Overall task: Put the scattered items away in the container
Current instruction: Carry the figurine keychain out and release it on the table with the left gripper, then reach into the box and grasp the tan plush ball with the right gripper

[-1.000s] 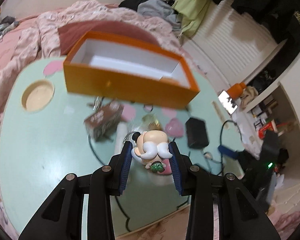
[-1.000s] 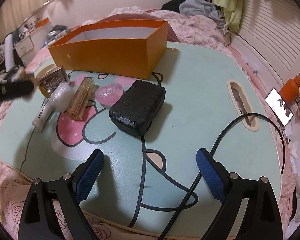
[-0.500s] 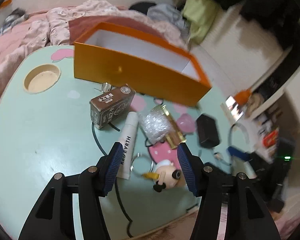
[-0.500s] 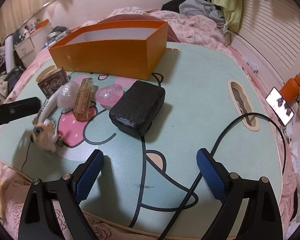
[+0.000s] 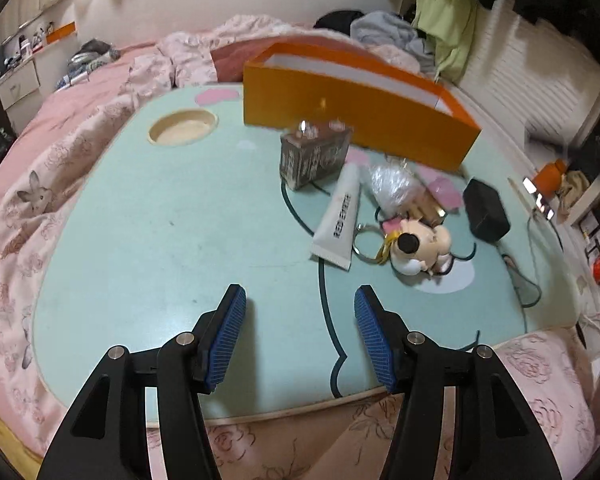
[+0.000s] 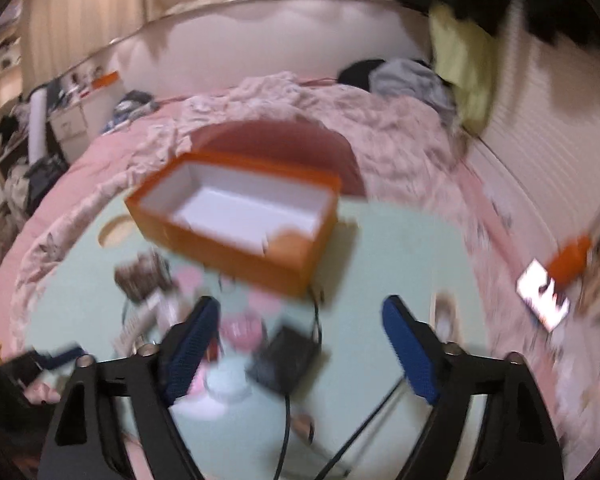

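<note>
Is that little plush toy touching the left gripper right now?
Apart. In the left wrist view the plush toy lies on the green table, well beyond the left gripper, whose open jaws have only bare tabletop between them.

A pink floral quilt (image 5: 100, 128) is spread around the mint desk (image 5: 160, 240). A lit phone (image 6: 542, 300) is noted at 3 o'clock, heaped clothing (image 5: 384, 32) at 12 o'clock.

An orange box (image 5: 356, 112) with a white inside stands open at the far side of the counter. Before it lie a dark tin (image 5: 312, 158), a white tube (image 5: 338, 216), a crinkly wrapped ball (image 5: 392, 186), a plush keychain (image 5: 420, 246) on its side, and a black pouch (image 5: 486, 210).
</note>
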`<action>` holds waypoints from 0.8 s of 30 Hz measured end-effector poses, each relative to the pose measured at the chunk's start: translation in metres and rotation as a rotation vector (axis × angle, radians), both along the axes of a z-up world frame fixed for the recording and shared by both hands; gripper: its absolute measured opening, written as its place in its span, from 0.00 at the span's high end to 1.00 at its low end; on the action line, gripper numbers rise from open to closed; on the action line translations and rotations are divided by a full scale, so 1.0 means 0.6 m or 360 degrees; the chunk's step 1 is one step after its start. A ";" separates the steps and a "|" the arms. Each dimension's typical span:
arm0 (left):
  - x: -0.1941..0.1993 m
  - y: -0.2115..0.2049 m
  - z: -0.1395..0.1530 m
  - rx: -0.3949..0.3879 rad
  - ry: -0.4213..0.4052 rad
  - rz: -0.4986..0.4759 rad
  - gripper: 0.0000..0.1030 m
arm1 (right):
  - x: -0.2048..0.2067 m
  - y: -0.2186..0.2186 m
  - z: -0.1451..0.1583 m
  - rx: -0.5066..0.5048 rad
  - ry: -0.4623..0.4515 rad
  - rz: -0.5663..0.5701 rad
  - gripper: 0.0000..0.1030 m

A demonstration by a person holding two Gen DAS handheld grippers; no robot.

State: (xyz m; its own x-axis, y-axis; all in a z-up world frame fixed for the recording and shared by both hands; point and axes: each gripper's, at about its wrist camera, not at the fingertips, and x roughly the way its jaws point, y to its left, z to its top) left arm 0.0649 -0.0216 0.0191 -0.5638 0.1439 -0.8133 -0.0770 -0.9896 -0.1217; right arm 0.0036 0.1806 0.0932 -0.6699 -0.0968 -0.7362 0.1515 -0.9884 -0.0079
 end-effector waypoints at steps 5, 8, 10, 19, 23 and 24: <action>0.003 0.011 -0.006 -0.0069 0.0041 -0.0018 0.31 | -0.170 -0.053 0.002 0.0175 -0.0545 0.0191 0.46; 0.004 0.023 -0.009 -0.0143 0.0048 -0.0032 0.28 | -0.240 -0.089 -0.039 0.0330 -0.0779 0.0207 0.47; 0.003 0.026 -0.010 -0.0164 0.0051 -0.0035 0.27 | -0.272 -0.103 -0.072 0.0451 -0.0893 0.0166 0.47; 0.006 0.018 -0.009 -0.0119 0.0060 -0.0018 0.27 | -0.316 -0.111 -0.159 0.0451 -0.1329 0.0166 0.60; 0.008 0.017 -0.007 -0.0101 0.0067 -0.0016 0.27 | -0.327 -0.095 -0.151 0.0385 -0.1290 0.0081 0.64; 0.008 0.018 -0.007 -0.0102 0.0066 -0.0016 0.27 | -0.329 -0.090 -0.146 0.0367 -0.1256 0.0042 0.66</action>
